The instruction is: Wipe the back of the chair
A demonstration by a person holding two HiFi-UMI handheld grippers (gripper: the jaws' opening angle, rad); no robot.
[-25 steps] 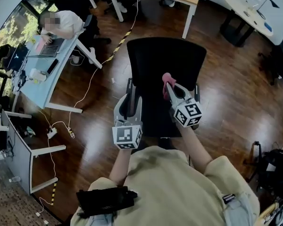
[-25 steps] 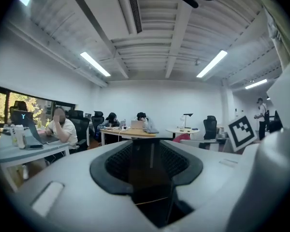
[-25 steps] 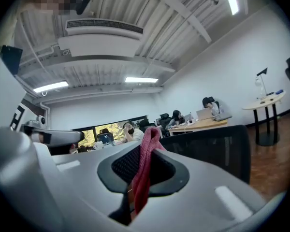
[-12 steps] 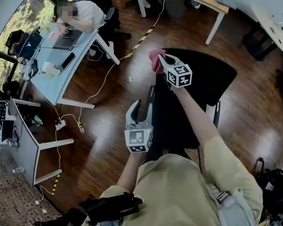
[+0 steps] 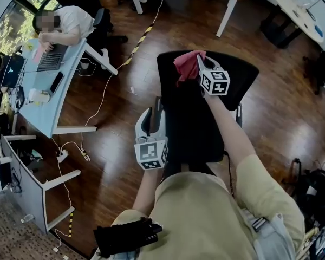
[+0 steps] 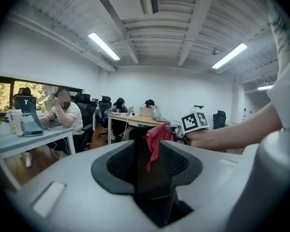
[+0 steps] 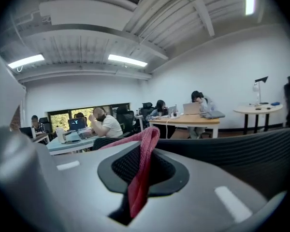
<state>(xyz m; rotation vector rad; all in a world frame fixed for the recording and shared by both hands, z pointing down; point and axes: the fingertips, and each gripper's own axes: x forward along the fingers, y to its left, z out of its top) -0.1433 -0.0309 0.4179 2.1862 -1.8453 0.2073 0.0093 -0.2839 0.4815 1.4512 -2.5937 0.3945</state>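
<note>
The left gripper (image 5: 150,124) is nearest to the person. Its jaws stand a little apart with the black armrest (image 5: 158,108) between them, and they seem to pinch it. I think this is useful, because an office chair (image 5: 192,137) may turn away when somebody pushes on it, so a firm hold here should make the wiping steady.

Further out, the right gripper (image 5: 199,63) has its jaws closed on a pink cloth (image 5: 187,64). The cloth is squeezed between the pads and the loose part hangs out in front.

For a good wipe, the loose part should be pressed flat on the surface, not only the pinched edge. The strokes should go across in rows that overlap, and the hard jaws should not scrape the mesh.

The back (image 5: 235,77) is the thing to clean. The cloth touches its top edge near the left corner. Most of the back spreads to the right of the right gripper and below it. The left gripper is well apart from the back, low at the chair's side.
</note>
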